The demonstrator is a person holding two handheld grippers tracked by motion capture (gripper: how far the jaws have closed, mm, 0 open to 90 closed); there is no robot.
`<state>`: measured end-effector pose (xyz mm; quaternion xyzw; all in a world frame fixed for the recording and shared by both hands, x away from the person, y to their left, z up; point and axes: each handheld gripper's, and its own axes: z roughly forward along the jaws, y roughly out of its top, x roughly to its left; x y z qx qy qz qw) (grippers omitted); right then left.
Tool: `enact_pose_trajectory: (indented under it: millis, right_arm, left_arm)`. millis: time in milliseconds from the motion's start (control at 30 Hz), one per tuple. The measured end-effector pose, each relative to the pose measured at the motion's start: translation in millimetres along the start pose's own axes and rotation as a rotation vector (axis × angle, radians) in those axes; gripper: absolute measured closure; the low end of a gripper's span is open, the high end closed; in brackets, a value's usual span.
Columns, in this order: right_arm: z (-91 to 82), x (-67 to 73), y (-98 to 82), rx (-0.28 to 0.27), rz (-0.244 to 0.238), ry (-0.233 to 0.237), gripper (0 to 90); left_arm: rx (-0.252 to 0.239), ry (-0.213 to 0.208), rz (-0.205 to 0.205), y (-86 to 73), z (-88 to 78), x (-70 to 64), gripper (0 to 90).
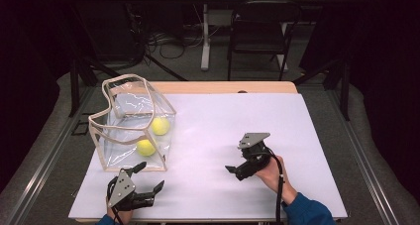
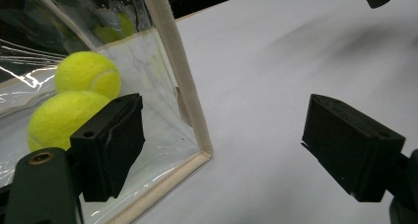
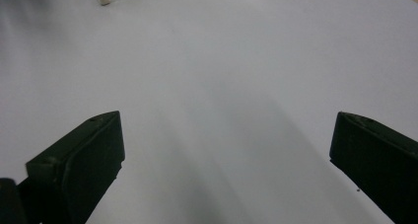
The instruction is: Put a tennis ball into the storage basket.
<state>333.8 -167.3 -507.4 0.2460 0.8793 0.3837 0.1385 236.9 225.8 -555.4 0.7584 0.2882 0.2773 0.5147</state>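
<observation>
Black chair [image 1: 262,29] beyond the tabletop's far edge, clear bag [image 1: 132,121] near the left edge holding 2 tennis balls [image 1: 145,147], left gripper [image 1: 148,178] at the near left corner, jaws spread just beside the bag's corner, right gripper [image 1: 236,161] spread, well apart over bare tabletop [image 1: 223,116].

The high view is dim and dark round its edges, the white table sheet [image 1: 218,136] the one bright area; glare streaks the clear bag [image 2: 148,86]. In the left gripper view soft blurred shadows cross the sheet; the right gripper view looks hazy, its near black jaws soft-edged.
</observation>
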Motion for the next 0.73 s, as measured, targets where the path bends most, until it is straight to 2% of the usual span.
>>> enact_pose_trajectory:
  millis: [433, 733]
  right_arm:
    - [-14.1, 7.7, -29.3, -0.011, 0.011, -0.036, 0.0]
    - [-30.0, 7.9, -48.7, -0.071, 0.048, -0.06, 0.0]
  left_arm:
    - [0.0, 0.0, 0.002, 0.4, -0.6, 0.0, 15.9]
    - [-0.006, 0.006, -0.001, 1.1, -1.9, 0.7, 15.9]
